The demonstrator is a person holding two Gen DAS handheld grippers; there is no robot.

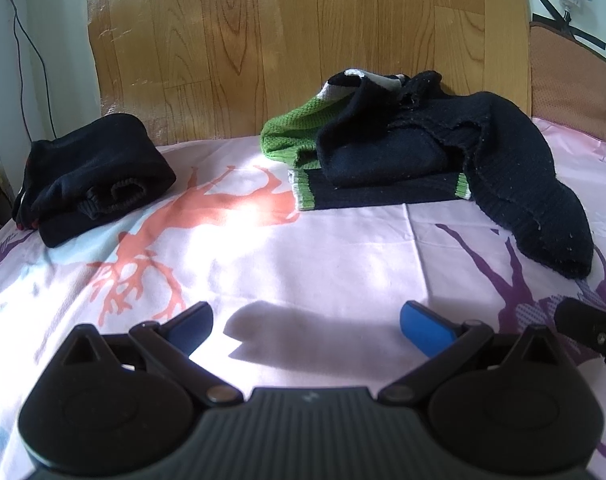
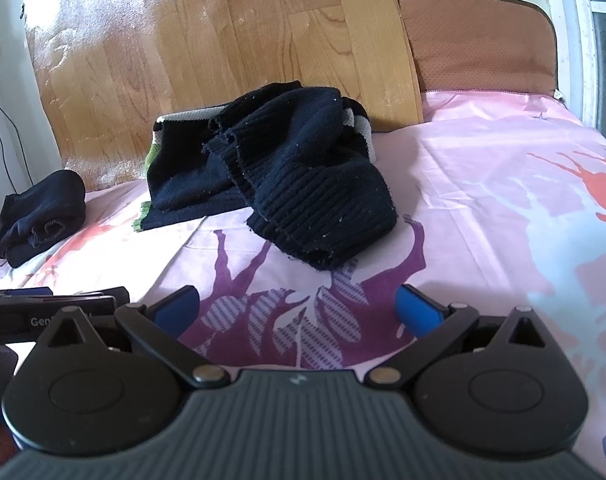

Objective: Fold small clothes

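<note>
**Both grippers empty, next garment not yet picked**

Left gripper (image 1: 305,326) hovers low over the near edge of the bed (image 1: 343,248), jaws spread wide, nothing between the blue pads (image 1: 423,326). Right gripper (image 2: 297,308) same: jaws spread, empty, just beside the left one, over the purple print on the sheet.

Step in hand, as I read it: between garments. One dark folded bundle (image 1: 91,176) sits at the far left edge of the bed, looks done. Unfolded pile (image 1: 403,152) sits toward the far edge by the wooden board (image 1: 303,40), well apart from both grippers. Top of it is a navy ribbed knit (image 2: 311,184), crumpled, one loose end trailing toward the near edge (closest thing to grab). Under it a navy piece with green and white trim (image 1: 299,136), partly flattened on the sheet.

Next move probably: reach forward, pinch the ribbed knit at two edges, drag it off the pile onto the bare middle of the bed and spread it flat.

In the way: the knit overlaps the green-trimmed piece, so lifting it may drag that along. Brown cushion (image 2: 483,44) at far right corner, clear of the work. Strong sun patch washes out mid-sheet detail.
</note>
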